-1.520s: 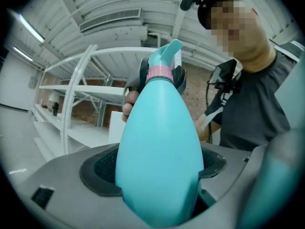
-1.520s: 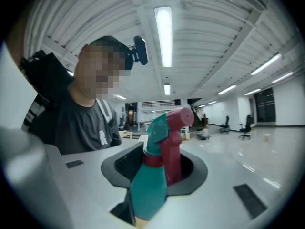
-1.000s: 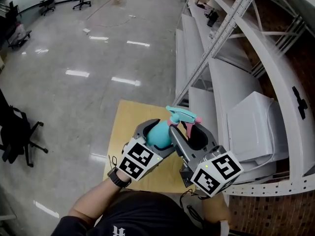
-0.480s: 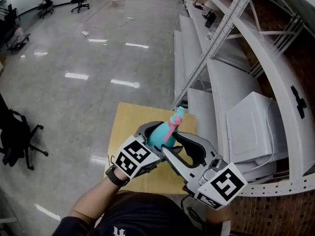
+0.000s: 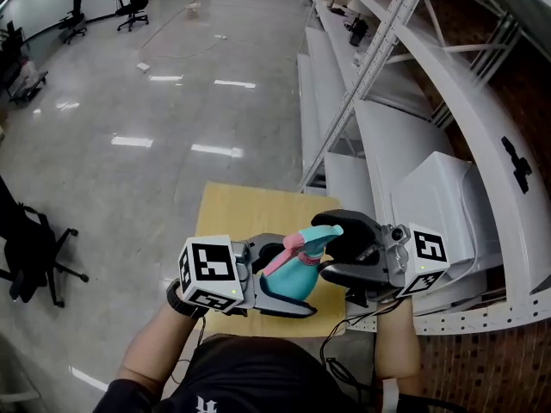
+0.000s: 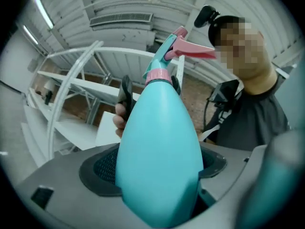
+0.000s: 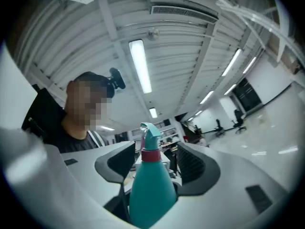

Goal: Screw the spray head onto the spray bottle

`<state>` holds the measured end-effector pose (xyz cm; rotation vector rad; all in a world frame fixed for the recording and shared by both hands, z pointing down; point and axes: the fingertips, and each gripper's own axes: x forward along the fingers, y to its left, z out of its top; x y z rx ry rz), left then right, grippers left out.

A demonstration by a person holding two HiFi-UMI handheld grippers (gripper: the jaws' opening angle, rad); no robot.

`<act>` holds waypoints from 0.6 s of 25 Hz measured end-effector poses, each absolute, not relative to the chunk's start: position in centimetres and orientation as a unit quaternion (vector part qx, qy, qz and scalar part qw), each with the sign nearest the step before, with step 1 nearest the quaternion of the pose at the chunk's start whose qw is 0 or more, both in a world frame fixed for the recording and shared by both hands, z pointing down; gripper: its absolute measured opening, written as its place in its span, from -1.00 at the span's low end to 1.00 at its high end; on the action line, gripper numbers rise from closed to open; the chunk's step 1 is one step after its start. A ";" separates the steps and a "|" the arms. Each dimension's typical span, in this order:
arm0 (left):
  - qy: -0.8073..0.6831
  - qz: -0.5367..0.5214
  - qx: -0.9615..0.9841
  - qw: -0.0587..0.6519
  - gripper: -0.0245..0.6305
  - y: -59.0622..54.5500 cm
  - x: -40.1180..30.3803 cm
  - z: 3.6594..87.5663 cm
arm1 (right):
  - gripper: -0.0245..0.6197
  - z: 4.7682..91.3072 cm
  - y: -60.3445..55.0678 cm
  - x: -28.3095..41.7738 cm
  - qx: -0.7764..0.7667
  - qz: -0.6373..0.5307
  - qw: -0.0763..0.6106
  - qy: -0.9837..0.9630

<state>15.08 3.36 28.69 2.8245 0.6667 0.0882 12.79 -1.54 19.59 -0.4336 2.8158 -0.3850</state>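
Observation:
A teal spray bottle point(image 5: 300, 275) with its spray head point(image 5: 303, 241), pink collar and pink trigger on top, hangs tilted above the table. My left gripper point(image 5: 282, 279) is shut on the bottle's body point(image 6: 159, 147), which fills the space between its jaws point(image 6: 159, 180). From the right, my right gripper point(image 5: 341, 253) reaches in with the bottle point(image 7: 150, 190) between its jaws. They have just been opening. Its pads point(image 7: 194, 168) stand clear of the neck and spray head point(image 7: 148, 136); the right gripper point(image 7: 155, 165) is open.
A small yellowish wooden table point(image 5: 231, 212) lies below the grippers. White metal shelving point(image 5: 405, 144) runs along the right. A black office chair point(image 5: 30, 248) stands on the glossy floor at the left. The person's black shirt point(image 5: 224, 377) is at the bottom.
Both grippers have swung up to level and now face each other, and the bottle has risen and tilted with the left one. The right jaws stand wider apart, off the spray head.

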 end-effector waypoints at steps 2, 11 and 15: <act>0.269 0.035 0.955 0.123 0.37 4.8 15.0 28.7 | -0.15 19.0 -0.4 11.3 -0.104 -0.116 0.136 0.978; 0.115 0.114 0.983 0.090 0.37 0.9 16.0 32.3 | -0.65 20.3 -4.1 11.3 -0.273 -0.116 0.095 0.950; -0.053 0.174 0.982 0.042 0.37 -2.9 16.3 34.7 | -0.66 22.6 -6.6 13.1 -0.410 -0.126 0.050 0.902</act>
